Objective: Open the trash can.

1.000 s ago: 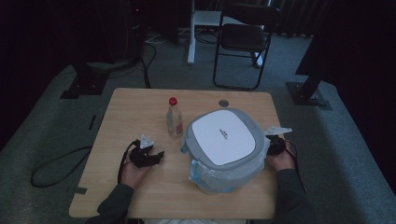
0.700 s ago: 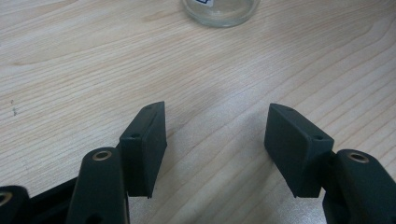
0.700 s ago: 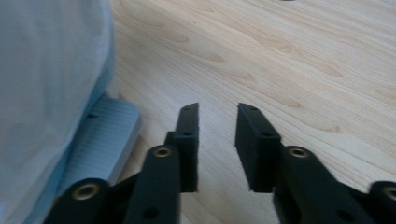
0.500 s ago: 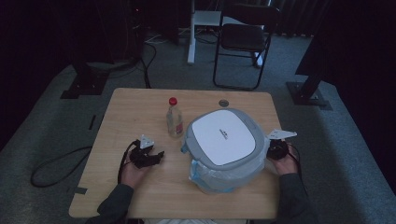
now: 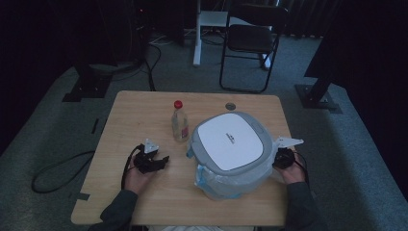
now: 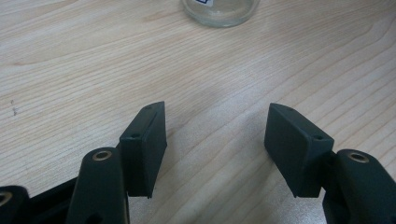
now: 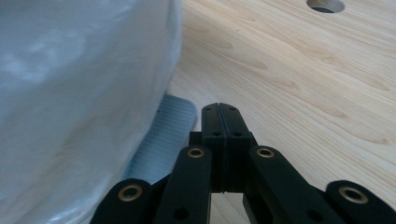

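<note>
A small bin with a white and grey lid (image 5: 231, 140) stands on the right half of the wooden table (image 5: 130, 115), lined with a pale plastic bag (image 5: 226, 185). My right gripper (image 5: 281, 154) rests by the bin's right side, jaws shut on nothing. In the right gripper view the shut gripper (image 7: 220, 109) lies just beside the bag (image 7: 79, 93) and a ribbed grey part (image 7: 168, 135) at the bin's foot. My left gripper (image 5: 162, 160) lies left of the bin, open and empty. In the left gripper view the gripper (image 6: 215, 135) points at a clear bottle's base (image 6: 219, 9).
The clear bottle (image 5: 179, 122) with a red cap stands upright left of the bin. A round cable hole (image 5: 230, 106) sits in the table's far edge, also seen as the hole (image 7: 325, 5). A folding chair (image 5: 250, 43) stands beyond the table.
My right gripper has slid a little nearer to the person along the bin's right side. The left gripper, bottle and bin have stayed put.
</note>
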{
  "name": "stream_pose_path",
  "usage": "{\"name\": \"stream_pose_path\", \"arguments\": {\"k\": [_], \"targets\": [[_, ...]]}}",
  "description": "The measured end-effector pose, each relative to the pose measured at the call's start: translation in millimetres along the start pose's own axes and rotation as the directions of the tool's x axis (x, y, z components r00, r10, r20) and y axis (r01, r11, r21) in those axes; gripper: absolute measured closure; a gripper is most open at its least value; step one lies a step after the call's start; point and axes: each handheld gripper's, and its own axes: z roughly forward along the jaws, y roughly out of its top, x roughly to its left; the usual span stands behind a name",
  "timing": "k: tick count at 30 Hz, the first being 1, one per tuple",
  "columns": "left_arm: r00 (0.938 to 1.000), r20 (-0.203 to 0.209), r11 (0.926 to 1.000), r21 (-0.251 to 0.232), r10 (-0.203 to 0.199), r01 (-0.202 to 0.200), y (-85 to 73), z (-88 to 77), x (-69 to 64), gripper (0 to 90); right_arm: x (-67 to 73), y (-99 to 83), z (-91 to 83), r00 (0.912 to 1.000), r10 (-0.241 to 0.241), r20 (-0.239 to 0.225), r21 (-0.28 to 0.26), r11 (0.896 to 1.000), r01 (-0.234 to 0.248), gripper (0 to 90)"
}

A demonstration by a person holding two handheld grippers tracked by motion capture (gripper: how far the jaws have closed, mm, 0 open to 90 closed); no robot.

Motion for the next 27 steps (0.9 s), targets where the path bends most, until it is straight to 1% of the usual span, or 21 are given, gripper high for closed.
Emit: {"name": "stream_pose_path", "arguments": {"k": [1,6,7,10,15,17,23,25,27], "targets": [[1.0,0.0,1.0,0.0,0.0,0.0,0.0,0.0,0.0,39.5,1.5,-0.6,-0.5,0.9999,-0.004,-0.013,-0.004,1.0,0.004,90.0],[1.0,0.0,1.0,0.0,0.0,0.0,0.0,0.0,0.0,39.5,4.1,-1.2,0.0,0.9993,-0.007,-0.036,-0.01,1.0,0.006,89.9],[1.0,0.0,1.0,0.0,0.0,0.0,0.0,0.0,-0.1,39.5,6.1,-1.5,1.0,0.9987,-0.012,-0.049,-0.008,1.0,0.012,90.0],[1.0,0.0,1.0,0.0,0.0,0.0,0.0,0.0,-0.1,39.5,8.2,-2.3,3.5,0.9982,-0.022,-0.056,0.006,1.0,0.023,89.9],[1.0,0.0,1.0,0.0,-0.001,0.001,0.0,0.0,-0.1,39.5,9.8,-2.7,6.1,0.9971,-0.021,-0.073,0.005,1.0,0.021,90.0],[1.0,0.0,1.0,0.0,0.0,0.0,0.0,0.0,-0.1,39.5,10.3,-2.2,7.4,0.996,-0.022,-0.087,0.001,1.0,0.022,90.0],[1.0,0.0,1.0,0.0,0.0,0.0,0.0,0.0,0.0,39.5,10.7,-2.7,14.4,0.9932,-0.015,-0.115,0.011,1.0,0.016,90.0],[1.0,0.0,1.0,0.0,0.0,0.0,0.0,0.0,-0.1,39.5,11.6,-2.7,17.3,0.9918,-0.017,-0.126,0.015,1.0,0.019,90.0],[1.0,0.0,1.0,0.0,0.0,0.0,0.0,0.0,0.0,39.5,11.9,-2.7,18.7,0.9916,-0.022,-0.128,0.017,1.0,0.024,90.0]]}}
